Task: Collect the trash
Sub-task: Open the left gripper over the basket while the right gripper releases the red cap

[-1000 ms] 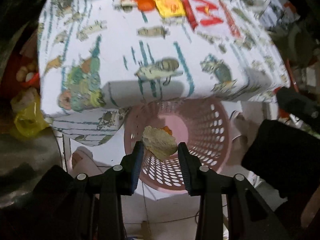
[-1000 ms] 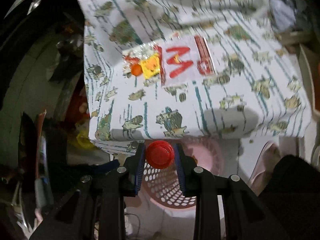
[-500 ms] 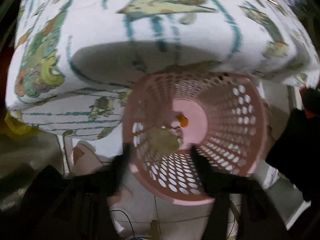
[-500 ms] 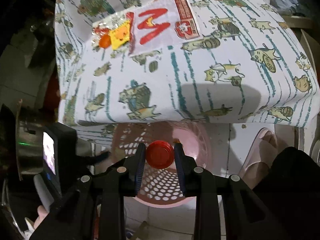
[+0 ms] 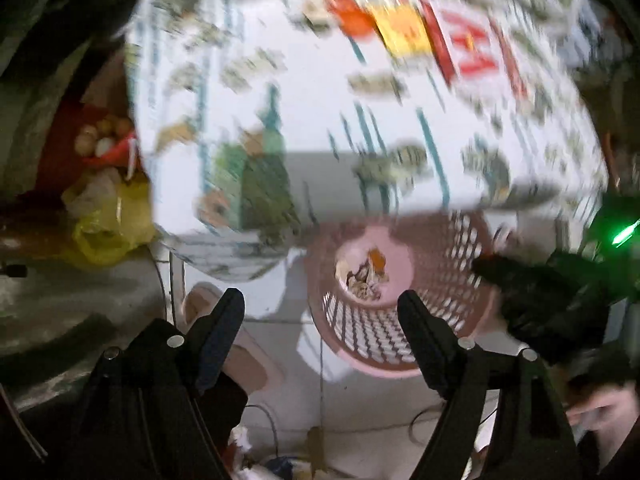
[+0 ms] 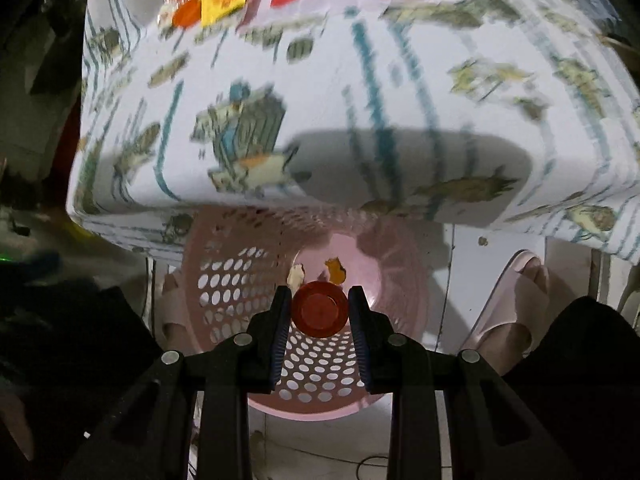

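Gone from the left gripper (image 5: 320, 312) is the crumpled brownish scrap, which now lies on the floor of the pink perforated basket (image 5: 448, 320) ahead of its widely spread fingers. Meanwhile the right gripper (image 6: 319, 310) has advanced over the basket (image 6: 224, 280) and pinches a red bottle cap (image 6: 319, 309) above its near wall. Released here, the cap could clip the rim and bounce out, since it hangs near the edge, not the centre.

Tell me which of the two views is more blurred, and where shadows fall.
Left wrist view: strong motion blur smears the tablecloth, while the left gripper stays sharp. Right wrist view: milder blur on the cloth's far part; the red cap in the right gripper and the basket are crisp. A grey shadow crosses the cloth's near edge in both.
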`<state>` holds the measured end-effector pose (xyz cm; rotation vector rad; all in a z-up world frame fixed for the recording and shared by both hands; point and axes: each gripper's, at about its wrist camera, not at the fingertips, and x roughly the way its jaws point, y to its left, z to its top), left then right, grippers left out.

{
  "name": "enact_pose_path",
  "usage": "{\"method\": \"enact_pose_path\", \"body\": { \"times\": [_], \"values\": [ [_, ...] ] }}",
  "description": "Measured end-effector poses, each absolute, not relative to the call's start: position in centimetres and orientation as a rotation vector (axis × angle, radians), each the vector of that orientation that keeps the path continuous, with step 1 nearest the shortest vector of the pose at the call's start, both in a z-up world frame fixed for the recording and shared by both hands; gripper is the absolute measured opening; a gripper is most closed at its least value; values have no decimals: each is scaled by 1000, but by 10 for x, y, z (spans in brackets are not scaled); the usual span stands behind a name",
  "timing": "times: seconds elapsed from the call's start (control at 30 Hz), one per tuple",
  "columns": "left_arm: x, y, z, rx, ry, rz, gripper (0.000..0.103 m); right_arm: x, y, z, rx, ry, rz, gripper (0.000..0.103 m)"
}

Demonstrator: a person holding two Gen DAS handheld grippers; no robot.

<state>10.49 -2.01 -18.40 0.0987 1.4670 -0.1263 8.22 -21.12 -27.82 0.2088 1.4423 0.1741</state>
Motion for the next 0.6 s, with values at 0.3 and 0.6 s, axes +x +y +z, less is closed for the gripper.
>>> {"method": "enact_pose_path", "body": {
  "times": [0.3, 0.6],
  "values": [
    [114, -1, -129, 120, 1304, -82, 78, 85, -201, -295, 151, 1421, 124, 61],
    [106, 11, -65, 73, 1042, -49, 78, 84, -179, -235, -22, 1223, 103, 74]
  ]
}}
